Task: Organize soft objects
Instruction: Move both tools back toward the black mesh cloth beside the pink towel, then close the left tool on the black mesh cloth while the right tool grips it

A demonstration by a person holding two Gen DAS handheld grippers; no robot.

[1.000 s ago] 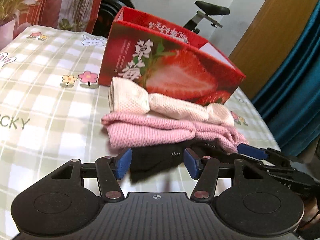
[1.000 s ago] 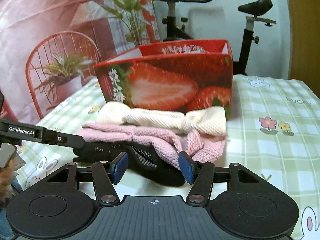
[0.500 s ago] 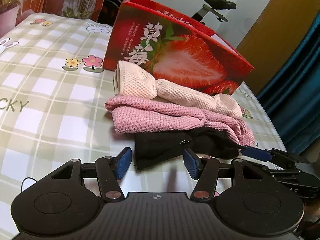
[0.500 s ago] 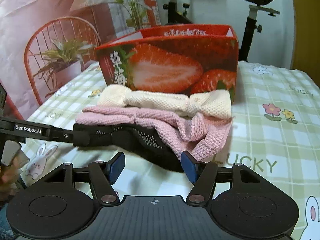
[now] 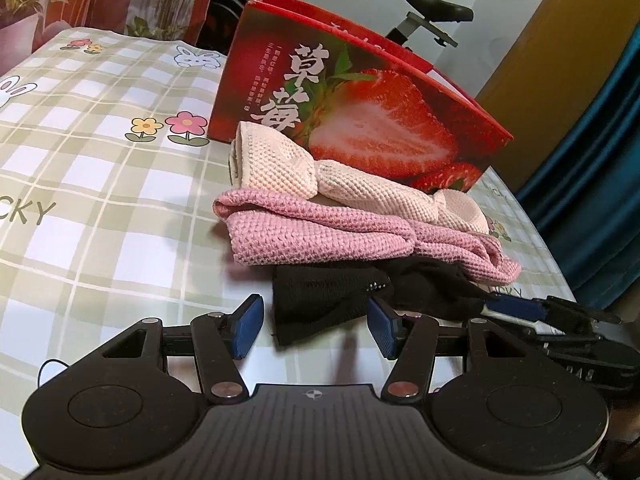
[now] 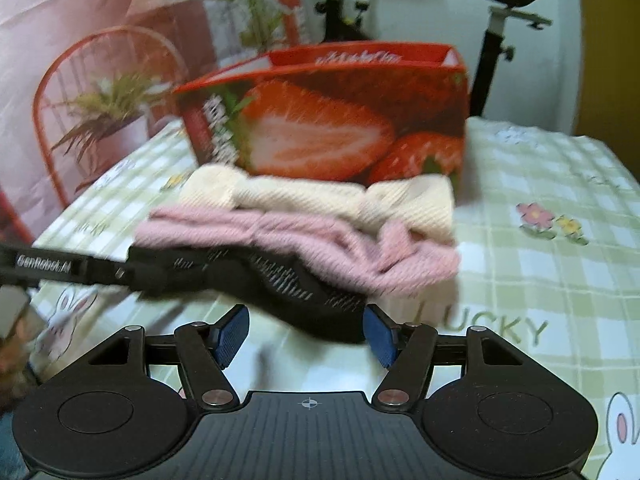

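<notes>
Three knitted headbands lie in a row on the checked tablecloth before a red strawberry box [image 5: 360, 96]: a cream one [image 5: 360, 188] nearest the box, a pink one [image 5: 332, 232] in the middle, a black one [image 5: 332, 300] at the front. My left gripper [image 5: 316, 326] is open, its blue pads either side of the black band's left end, just short of it. My right gripper [image 6: 306, 334] is open, close before the black band's right end [image 6: 304, 292]. The right wrist view is blurred. The cream [image 6: 320, 196] and pink [image 6: 320, 240] bands and the box [image 6: 332, 120] show there too.
The right gripper's fingers [image 5: 532, 310] reach in from the right in the left wrist view; the left gripper's arm [image 6: 68, 268] reaches in from the left in the right wrist view. An exercise bike [image 6: 500, 20], a red chair [image 6: 100, 92] and plants stand behind the table.
Both grippers have risen and drawn back a little from the black headband, which lay between their pads one second ago. Both stay open. The headbands have not moved.
</notes>
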